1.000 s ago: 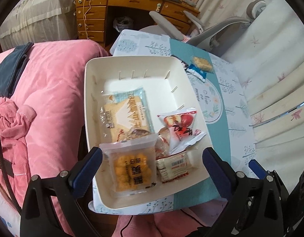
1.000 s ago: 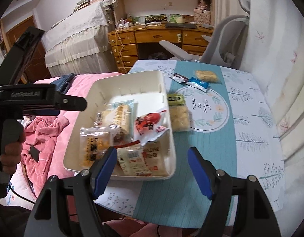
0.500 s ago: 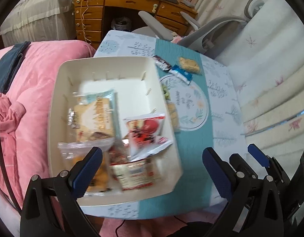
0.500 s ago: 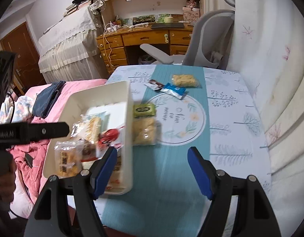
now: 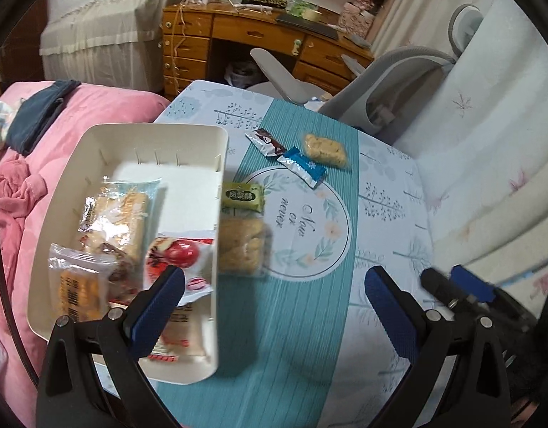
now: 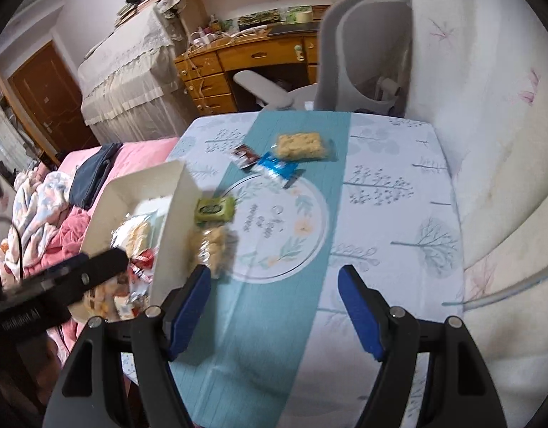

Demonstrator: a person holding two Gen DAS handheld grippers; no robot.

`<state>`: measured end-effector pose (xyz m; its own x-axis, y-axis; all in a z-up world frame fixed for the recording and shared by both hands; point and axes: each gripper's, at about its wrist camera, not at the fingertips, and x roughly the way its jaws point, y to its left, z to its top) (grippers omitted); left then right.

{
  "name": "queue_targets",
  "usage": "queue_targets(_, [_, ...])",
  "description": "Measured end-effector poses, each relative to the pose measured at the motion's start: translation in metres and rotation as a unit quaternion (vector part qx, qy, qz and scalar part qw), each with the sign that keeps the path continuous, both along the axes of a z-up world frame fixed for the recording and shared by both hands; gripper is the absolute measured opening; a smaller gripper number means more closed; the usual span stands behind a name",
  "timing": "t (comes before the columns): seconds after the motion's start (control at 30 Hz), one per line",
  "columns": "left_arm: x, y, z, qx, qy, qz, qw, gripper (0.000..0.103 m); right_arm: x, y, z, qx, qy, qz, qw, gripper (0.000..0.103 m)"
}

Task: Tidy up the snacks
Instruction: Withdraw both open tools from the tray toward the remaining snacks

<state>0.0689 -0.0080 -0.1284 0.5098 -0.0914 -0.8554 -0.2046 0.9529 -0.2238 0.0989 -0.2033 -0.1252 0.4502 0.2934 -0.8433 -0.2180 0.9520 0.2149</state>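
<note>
With both claws, the left gripper [image 5: 274, 303] and right gripper [image 6: 274, 306], gaping and empty, I judged the blurred, probably puffed-rice clear-wrapped snack packet [image 6: 211, 246] against the white plastic bin [image 6: 174, 221]'s right wall the nearest pick, best pinched squarely across its width.

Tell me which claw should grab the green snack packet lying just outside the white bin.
Right, probably. The right claw is open and empty, with the green snack packet just ahead of its left finger on bare cloth. The left claw is open too, but one finger hangs over the white bin.
</note>
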Motion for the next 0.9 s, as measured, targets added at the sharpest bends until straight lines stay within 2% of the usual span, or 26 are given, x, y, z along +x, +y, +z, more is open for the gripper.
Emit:
queue_targets(0.1, [0.009, -0.018, -0.006, 0.007, 0.003, 0.007, 0.9999, 0.097, 0.021, -0.022, 0.003, 0.013, 0.008, -0.016, 1.000, 0.074])
queue_targets(0.27, [0.023, -0.038, -0.019, 0.037, 0.013, 0.042, 0.9983, 0.094, 0.067, -0.052, -0.003, 0.062, 0.044, -0.054, 0.996, 0.075])
queue_targets(0.37, [0.031, -0.044, -0.032, 0.058, 0.027, 0.066, 0.9958, 0.087, 0.093, -0.061, -0.013, 0.082, 0.063, -0.076, 0.992, 0.075])
queue_targets(0.4, [0.033, -0.046, -0.036, 0.065, 0.031, 0.073, 0.9948, 0.079, 0.104, -0.062, -0.018, 0.088, 0.072, -0.081, 0.990, 0.075])
queue_targets(0.43, [0.037, -0.048, -0.042, 0.072, 0.034, 0.081, 0.9935, 0.076, 0.111, -0.063, -0.022, 0.091, 0.078, -0.083, 0.989, 0.075])
queue_targets(0.63, [0.050, -0.056, -0.066, 0.125, 0.041, 0.130, 0.9828, 0.075, 0.161, -0.058, -0.046, 0.111, 0.110, -0.090, 0.984, 0.075])
queue_targets(0.9, [0.066, -0.065, -0.098, 0.200, 0.042, 0.169, 0.9640, 0.074, 0.219, -0.032, -0.078, 0.096, 0.125, -0.048, 0.986, 0.077])
